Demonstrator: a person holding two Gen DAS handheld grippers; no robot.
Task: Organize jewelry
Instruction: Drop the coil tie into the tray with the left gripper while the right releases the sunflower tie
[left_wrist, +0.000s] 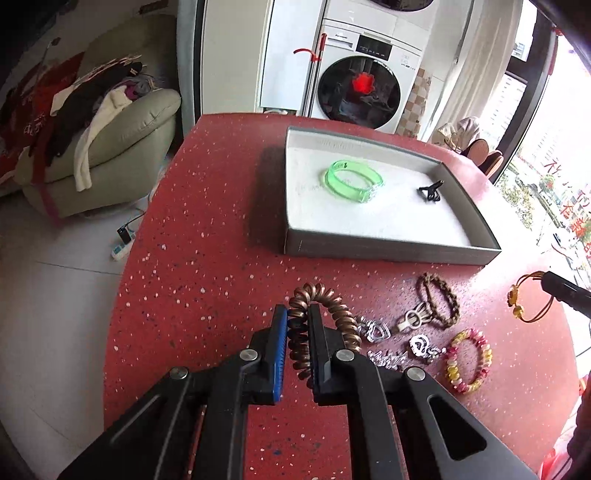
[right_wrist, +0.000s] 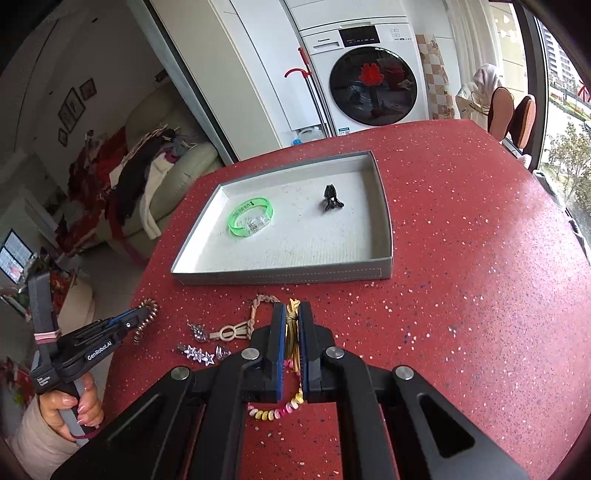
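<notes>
Now both tools are clamped on jewelry near the front edge of the red speckled worktop (left_wrist: 207, 206). The left tool (left_wrist: 298, 325) has its pads pressed on a brown spiral hair tie (left_wrist: 325, 299), whose coils loop up over the right finger. The right tool (right_wrist: 291, 325) is closed tight on a yellow cord bracelet (right_wrist: 292, 314), the cord pinched between the blue pads. A shallow grey tray (right_wrist: 280, 275) with a white lining sits toward the worktop's far edge, well apart from both tools; a green translucent bangle (right_wrist: 251, 218) lies in its left part and a small black clip (right_wrist: 331, 197) in its right part, apart from each other. Between the tray and the front edge lie a braided tan bracelet (left_wrist: 439, 301), clear crystal pieces (left_wrist: 375, 328) beside it, a star-shaped clear hair pin (right_wrist: 197, 353), and a pink and yellow beaded bracelet (left_wrist: 469, 360) nearest the front. A hand (right_wrist: 74, 410) holds the left tool's grip at the worktop's left edge.
</notes>
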